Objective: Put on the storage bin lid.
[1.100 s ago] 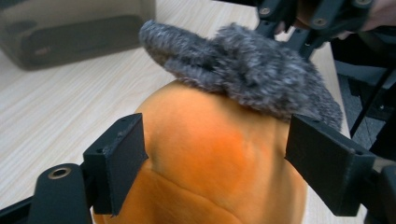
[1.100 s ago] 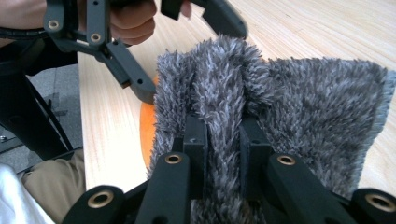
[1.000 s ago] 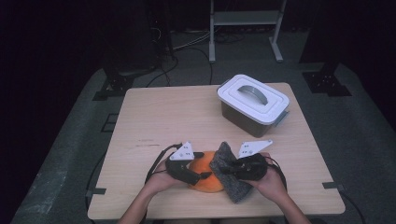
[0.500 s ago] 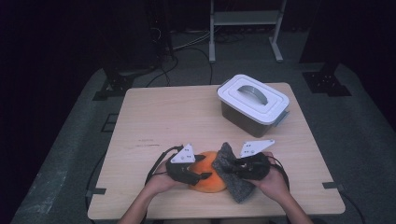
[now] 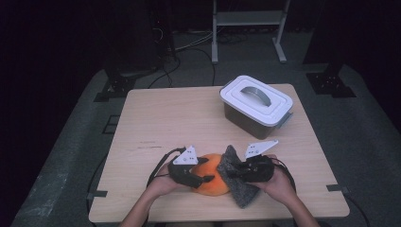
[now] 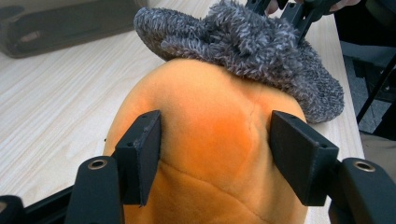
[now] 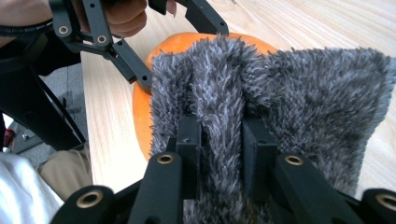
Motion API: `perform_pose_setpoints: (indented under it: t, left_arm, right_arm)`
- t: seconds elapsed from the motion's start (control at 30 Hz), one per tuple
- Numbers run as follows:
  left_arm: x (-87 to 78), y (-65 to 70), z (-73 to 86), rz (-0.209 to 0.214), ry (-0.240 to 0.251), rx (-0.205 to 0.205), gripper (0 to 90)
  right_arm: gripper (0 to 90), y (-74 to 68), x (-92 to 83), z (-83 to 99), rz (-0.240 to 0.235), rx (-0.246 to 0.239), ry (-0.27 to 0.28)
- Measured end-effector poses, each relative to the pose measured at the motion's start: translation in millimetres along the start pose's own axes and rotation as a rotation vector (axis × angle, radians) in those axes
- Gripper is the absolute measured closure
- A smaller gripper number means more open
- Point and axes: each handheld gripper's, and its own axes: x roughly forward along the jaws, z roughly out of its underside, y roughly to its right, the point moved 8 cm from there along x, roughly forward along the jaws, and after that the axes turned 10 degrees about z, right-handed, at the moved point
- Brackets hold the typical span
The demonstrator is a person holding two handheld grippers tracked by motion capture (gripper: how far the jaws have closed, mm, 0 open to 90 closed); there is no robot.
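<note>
Hold the orange plush (image 5: 212, 176) steady at the table's six o'clock edge with your left gripper (image 5: 201, 178), jaws clamped on its sides. Your right gripper (image 5: 231, 171) pinches a fold of grey cloth (image 5: 239, 182) (jaws just eased wider); wipe toward nine o'clock without losing that fold.
</note>
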Motion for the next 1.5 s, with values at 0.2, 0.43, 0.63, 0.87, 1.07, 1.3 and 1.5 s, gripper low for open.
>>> perform_pose_setpoints:
  t: [0.2, 0.43, 0.63, 0.87, 1.07, 1.3, 1.5]
  left_arm:
    - [0.9, 0.1, -0.2, 0.001, -0.008, 0.002, 35.0]
    - [1.0, -0.4, 0.3, 0.003, -0.009, 0.002, 35.0]
    - [-0.4, -1.2, -2.3, 0.005, -0.004, 0.007, 26.9]
    - [-1.4, -5.8, 2.1, -0.005, -0.031, -0.03, 24.6]
    - [-9.9, -7.4, 11.0, 0.017, -0.04, -0.039, 40.5]
    - [-8.4, -7.4, 11.6, 0.022, -0.034, -0.032, 41.3]
    - [-10.5, -6.5, 13.7, 0.032, -0.006, -0.03, 40.9]
  right_arm:
    - [67.2, -3.0, 2.8, 1.0, 0.015, -0.021, -0.016]
    - [53.2, -11.5, 4.0, 2.2, 0.011, -0.082, -0.018]
    - [63.9, -12.2, 4.4, 1.6, 0.054, -0.129, -0.024]
    - [76.2, -9.9, -0.6, 0.7, 0.07, -0.15, -0.037]
    - [79.3, 5.7, -8.5, 8.7, 0.095, -0.108, -0.08]
    - [79.3, -8.1, -9.7, -19.6, 0.05, -0.07, 0.046]
    - [78.9, -1.4, -4.9, -8.4, 0.034, -0.051, 0.018]
